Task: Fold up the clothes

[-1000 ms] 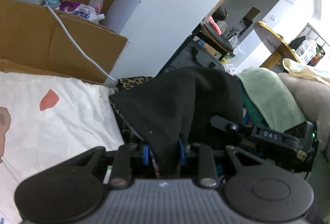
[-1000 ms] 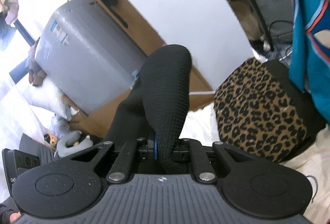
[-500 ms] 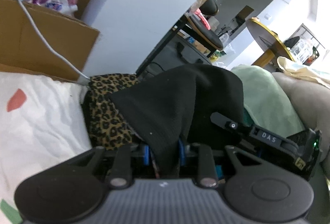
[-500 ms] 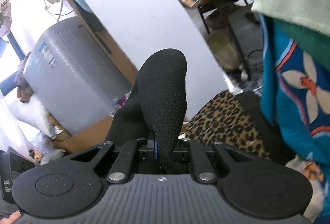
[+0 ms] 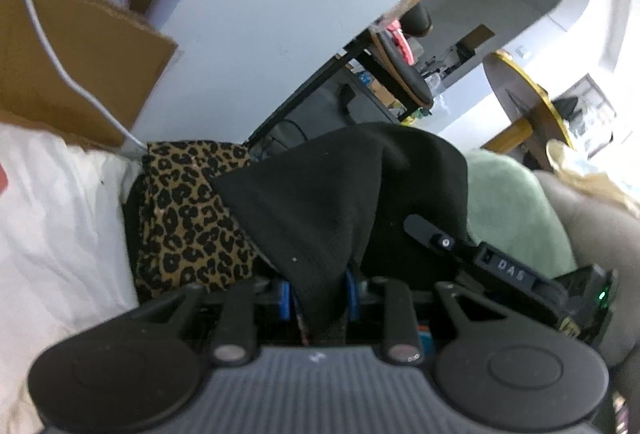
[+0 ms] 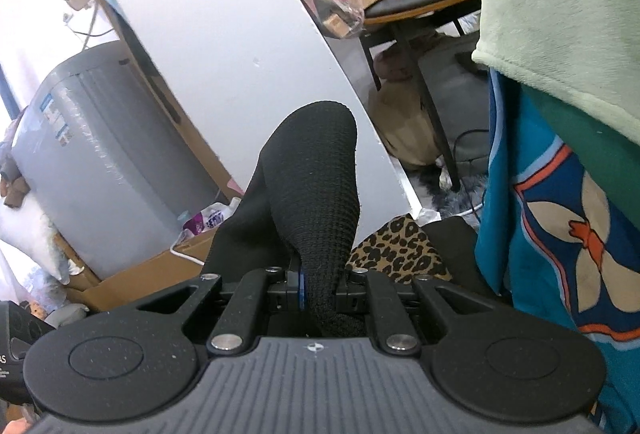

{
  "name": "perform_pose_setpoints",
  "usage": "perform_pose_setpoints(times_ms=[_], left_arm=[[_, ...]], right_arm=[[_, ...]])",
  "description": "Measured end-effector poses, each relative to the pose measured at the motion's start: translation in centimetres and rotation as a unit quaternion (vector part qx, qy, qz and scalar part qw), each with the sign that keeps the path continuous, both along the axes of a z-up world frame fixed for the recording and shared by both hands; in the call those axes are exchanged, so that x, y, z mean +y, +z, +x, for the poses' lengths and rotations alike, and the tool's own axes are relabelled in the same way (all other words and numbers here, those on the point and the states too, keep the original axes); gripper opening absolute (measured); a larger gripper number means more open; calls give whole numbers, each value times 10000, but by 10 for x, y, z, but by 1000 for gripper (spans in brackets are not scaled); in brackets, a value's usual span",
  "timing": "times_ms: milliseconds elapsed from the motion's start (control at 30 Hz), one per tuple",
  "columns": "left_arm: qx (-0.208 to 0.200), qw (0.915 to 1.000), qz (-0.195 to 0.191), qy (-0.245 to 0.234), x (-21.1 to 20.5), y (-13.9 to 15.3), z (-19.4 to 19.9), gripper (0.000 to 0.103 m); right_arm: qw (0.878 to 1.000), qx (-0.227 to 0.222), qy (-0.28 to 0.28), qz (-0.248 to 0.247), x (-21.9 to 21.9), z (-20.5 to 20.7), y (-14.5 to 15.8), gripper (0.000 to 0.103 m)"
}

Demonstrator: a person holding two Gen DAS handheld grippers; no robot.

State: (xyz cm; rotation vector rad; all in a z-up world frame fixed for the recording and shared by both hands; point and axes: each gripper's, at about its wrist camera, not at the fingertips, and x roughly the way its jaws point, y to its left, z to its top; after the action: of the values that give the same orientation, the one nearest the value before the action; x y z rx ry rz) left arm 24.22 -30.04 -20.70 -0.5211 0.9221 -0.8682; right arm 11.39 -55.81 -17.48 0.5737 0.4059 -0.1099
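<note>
A black knit garment is pinched in my left gripper and drapes up over its fingers, hiding the tips. My right gripper is shut on another fold of the same black garment, which stands up above the jaws. A folded leopard-print garment lies on the white bed sheet just left of the black one; it also shows in the right wrist view. My right gripper's body shows at the right of the left wrist view.
A pile of clothes sits to the right: a pale green fleece over a teal patterned cloth. A cardboard box with a white cable, a white wall, a grey appliance and chairs stand behind the bed.
Both grippers have swung to the right with the black garment held. The leopard-print garment has come into fuller view on the left, and the pile of clothes has come closer on the right.
</note>
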Motion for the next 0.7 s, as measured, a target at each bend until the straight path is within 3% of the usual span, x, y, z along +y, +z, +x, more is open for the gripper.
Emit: perform_pose_setpoints(times_ms=[300,700], left_arm=[[0,10000,22,-12,0,-19,40,27],[311,9992,123,207,-7,-73,104,27]], right_arm=[[9996,203,-25,-189,-16,38,-16,10],[9977,669,2,-77,-52,111,-67,10]])
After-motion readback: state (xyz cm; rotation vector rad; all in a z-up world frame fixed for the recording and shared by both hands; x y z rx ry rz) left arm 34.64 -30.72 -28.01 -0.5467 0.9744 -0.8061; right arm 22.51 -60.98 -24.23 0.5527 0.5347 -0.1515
